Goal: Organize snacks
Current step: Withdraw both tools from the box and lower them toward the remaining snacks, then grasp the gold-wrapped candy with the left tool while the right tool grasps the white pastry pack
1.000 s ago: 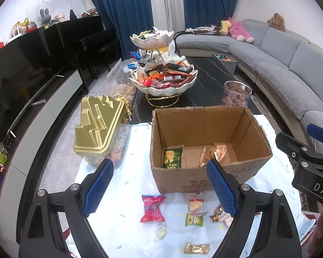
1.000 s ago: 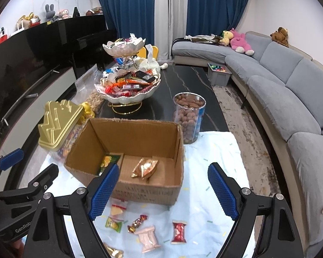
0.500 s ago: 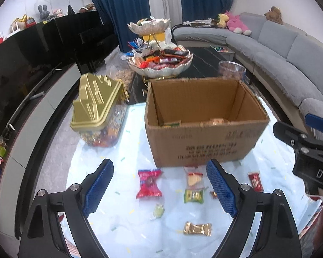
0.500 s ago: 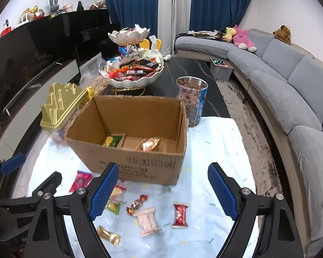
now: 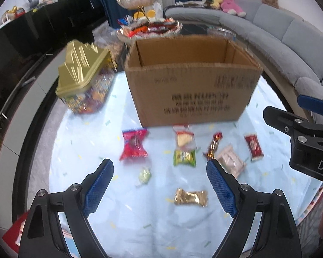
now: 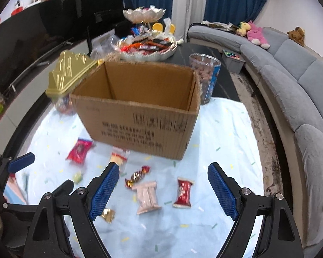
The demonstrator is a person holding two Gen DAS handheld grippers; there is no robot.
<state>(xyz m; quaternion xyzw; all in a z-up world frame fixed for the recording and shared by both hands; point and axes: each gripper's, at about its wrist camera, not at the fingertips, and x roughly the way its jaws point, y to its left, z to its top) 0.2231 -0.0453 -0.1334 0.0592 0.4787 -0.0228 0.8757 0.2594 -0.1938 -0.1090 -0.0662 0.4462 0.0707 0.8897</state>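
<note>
An open cardboard box [image 5: 193, 90] [image 6: 140, 116] stands on a pale blue cloth [image 5: 79, 150]. Loose snacks lie in front of it: a red packet [image 5: 133, 144] [image 6: 79, 149], a green packet [image 5: 184, 158], a gold packet [image 5: 191, 197], a pale green candy [image 5: 144, 175], a pink packet [image 6: 147, 196] and a dark red bar [image 6: 183, 192]. My left gripper [image 5: 159, 185] hangs open above the green candy and gold packet. My right gripper [image 6: 162, 188] is open over the pink packet and red bar. Neither holds anything. The box's inside is hidden from both views.
A gold-lidded candy jar [image 5: 84, 73] stands left of the box. Behind it are a tiered snack dish [image 6: 144, 47] and a clear jar of brown balls [image 6: 205, 75]. A grey sofa [image 6: 290, 81] curves along the right; a dark TV cabinet [image 5: 21, 49] runs along the left.
Both grippers have sunk and tipped down toward the cloth. The box's inside has dropped out of sight and the loose snacks now fill the lower view. Jaws unchanged.
</note>
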